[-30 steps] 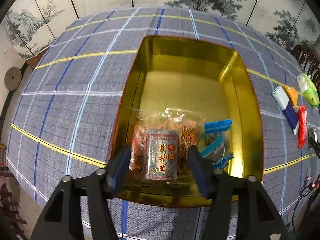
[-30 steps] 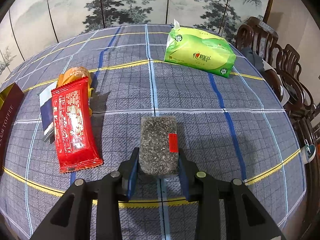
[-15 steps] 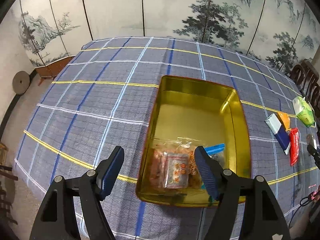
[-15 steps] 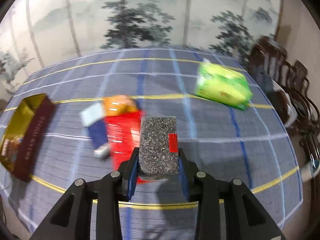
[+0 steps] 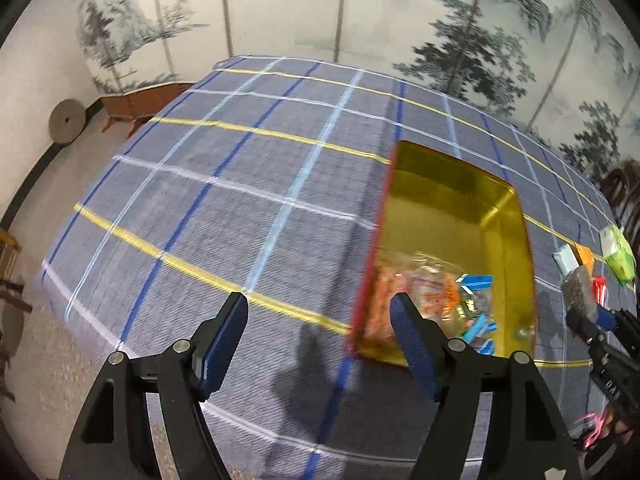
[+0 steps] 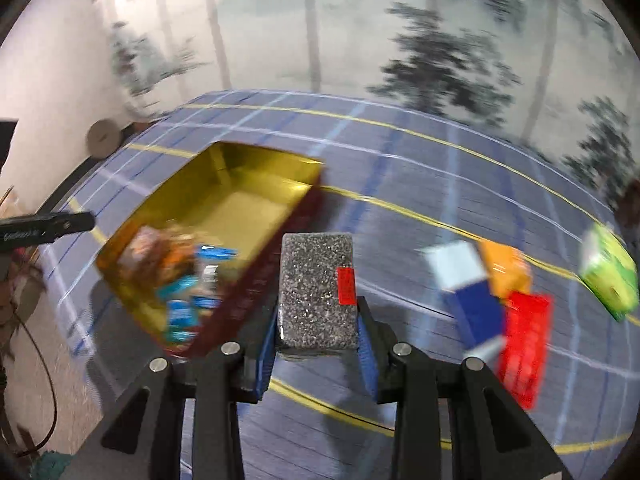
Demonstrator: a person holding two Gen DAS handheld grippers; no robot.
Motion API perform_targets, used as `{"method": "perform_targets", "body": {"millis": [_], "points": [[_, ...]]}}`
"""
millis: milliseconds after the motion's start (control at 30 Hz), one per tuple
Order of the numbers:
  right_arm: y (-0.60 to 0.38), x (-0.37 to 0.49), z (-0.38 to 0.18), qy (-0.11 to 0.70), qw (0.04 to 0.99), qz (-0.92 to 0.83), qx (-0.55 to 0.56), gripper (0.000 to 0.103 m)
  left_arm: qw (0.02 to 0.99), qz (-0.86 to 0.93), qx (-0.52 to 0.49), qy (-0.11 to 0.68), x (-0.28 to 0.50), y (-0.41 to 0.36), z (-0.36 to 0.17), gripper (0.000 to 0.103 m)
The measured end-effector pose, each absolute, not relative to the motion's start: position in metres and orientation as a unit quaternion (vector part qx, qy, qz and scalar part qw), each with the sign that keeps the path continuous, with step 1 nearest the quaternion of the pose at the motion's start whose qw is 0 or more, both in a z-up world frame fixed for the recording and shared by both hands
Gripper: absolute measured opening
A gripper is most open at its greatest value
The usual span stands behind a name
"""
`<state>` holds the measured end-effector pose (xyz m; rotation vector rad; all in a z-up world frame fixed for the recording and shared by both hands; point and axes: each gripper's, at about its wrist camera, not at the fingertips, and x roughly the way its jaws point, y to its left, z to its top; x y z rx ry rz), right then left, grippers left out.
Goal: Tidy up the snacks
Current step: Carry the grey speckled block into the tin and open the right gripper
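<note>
Speckled grey and black, a flat rectangular snack bar in clear wrap (image 6: 318, 290) sits clamped between the blue-padded fingers of the right gripper (image 6: 318, 332). A small red label marks its right edge. Its long axis runs straight forward along the fingers, away from the camera, and it hangs above a blue-grey woven tablecloth (image 6: 420, 184) crossed with yellow, white and blue lines. The picture is smeared by motion.

Just to the left of the bar stands a rectangular gold metal tin (image 6: 256, 168) with glossy inner walls and a dark red outer side. Its near end holds crinkly packets: orange snacks in clear plastic (image 6: 160, 248) and small blue-wrapped sweets (image 6: 180, 312). The far half shows bare gold floor.

To the right, on the cloth, lie a blue and white flat packet (image 6: 466, 292), an orange packet (image 6: 504, 270), a shiny red wrapper (image 6: 526, 340) and a green soft pack (image 6: 608, 276), all blurred.

In the left wrist view, the left gripper (image 5: 320, 340) has its blue-padded jaws spread wide and holds nothing. It hovers over the cloth, left of the tin.
</note>
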<state>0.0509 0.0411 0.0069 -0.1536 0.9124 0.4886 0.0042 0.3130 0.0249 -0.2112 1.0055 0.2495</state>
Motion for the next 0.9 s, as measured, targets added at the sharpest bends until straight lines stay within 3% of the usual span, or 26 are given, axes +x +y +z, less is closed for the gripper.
{"method": "perform_targets", "body": {"millis": [900], "points": [[0.133,0.058,-0.017,0.451,0.828,0.303,-0.134,0.035,0.842,0.166,-0.147,0.492,-0.022,0.358,0.011,0.073]]}}
